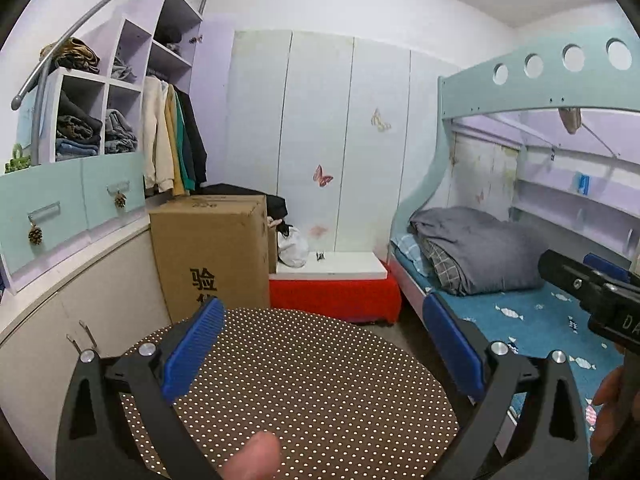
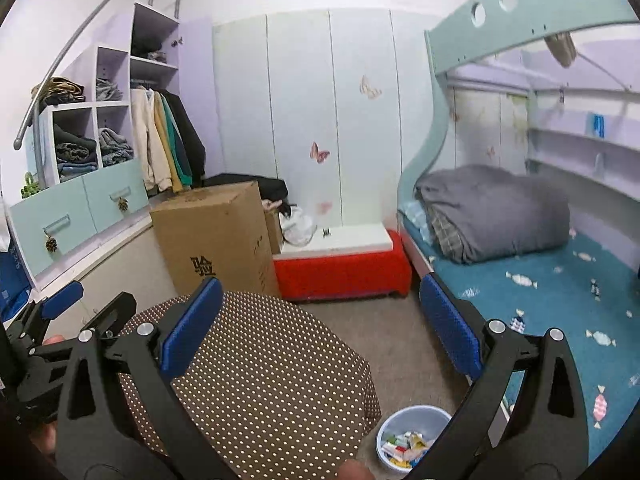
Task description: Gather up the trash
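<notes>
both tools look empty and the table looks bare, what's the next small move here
Probably tilt the right tool down toward the small bin on the floor beside the polka-dot table. Both tools are open and hold nothing, the tabletop shows no trash, and wrappers already lie in the bin. Checking the floor there for strays seems the sensible step.

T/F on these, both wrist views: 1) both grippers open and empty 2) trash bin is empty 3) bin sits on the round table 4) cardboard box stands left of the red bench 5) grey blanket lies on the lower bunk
1) True. The left gripper and right gripper are both open, with nothing between the fingers.
2) False. The blue bin holds colourful wrappers.
3) False. It stands on the floor, between the polka-dot table and the bed.
4) True. The cardboard box stands left of the red bench.
5) True. The grey blanket lies on the lower bunk.
</notes>
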